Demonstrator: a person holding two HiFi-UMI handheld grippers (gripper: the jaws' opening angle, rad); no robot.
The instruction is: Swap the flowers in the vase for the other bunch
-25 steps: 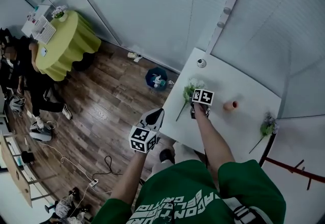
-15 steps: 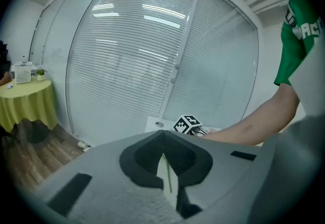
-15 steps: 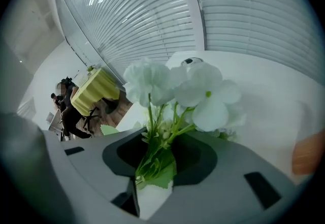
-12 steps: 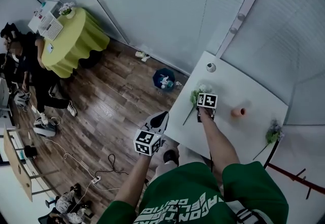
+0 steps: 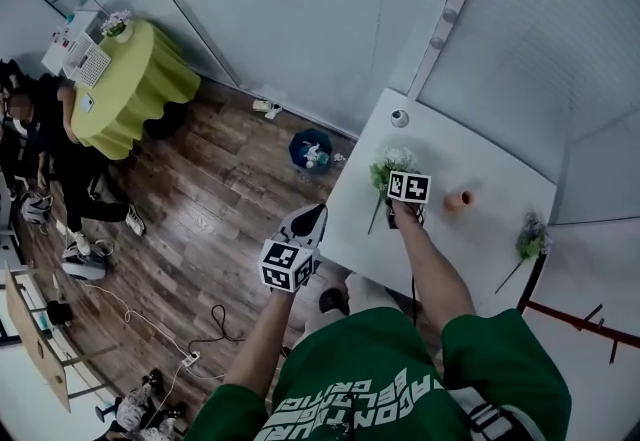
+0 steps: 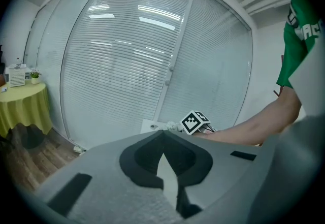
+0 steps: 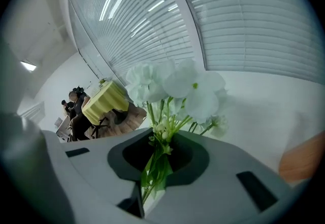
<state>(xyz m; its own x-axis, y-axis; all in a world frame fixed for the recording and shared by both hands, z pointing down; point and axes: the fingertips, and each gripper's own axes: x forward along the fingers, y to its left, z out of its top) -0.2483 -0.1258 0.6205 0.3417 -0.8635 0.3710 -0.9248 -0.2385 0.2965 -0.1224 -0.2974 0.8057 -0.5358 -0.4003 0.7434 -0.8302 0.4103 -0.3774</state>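
A bunch of white flowers (image 5: 384,172) (image 7: 175,86) is in my right gripper (image 5: 398,201) (image 7: 161,141) over the left part of the white table (image 5: 480,249). Its jaws are closing, with the green stems (image 7: 152,172) clamped between them. A small orange vase (image 5: 458,200) (image 7: 300,159) sits just right of that gripper with no flowers in it. A purple bunch (image 5: 525,243) lies at the table's right edge. My left gripper (image 5: 308,221) (image 6: 163,134) hangs off the table over the floor, its jaw tips together and nothing held.
A small white round object (image 5: 399,118) rests on the table's far corner. Beyond the table's left edge lie wooden floor, a blue bin (image 5: 308,151) and cables (image 5: 205,324). A yellow-clothed round table (image 5: 140,79) with people beside it stands far left. Blinds cover the walls behind.
The right gripper has shut on the white bunch's stems and lifted the bunch slightly off the table. The left gripper has kept its place.
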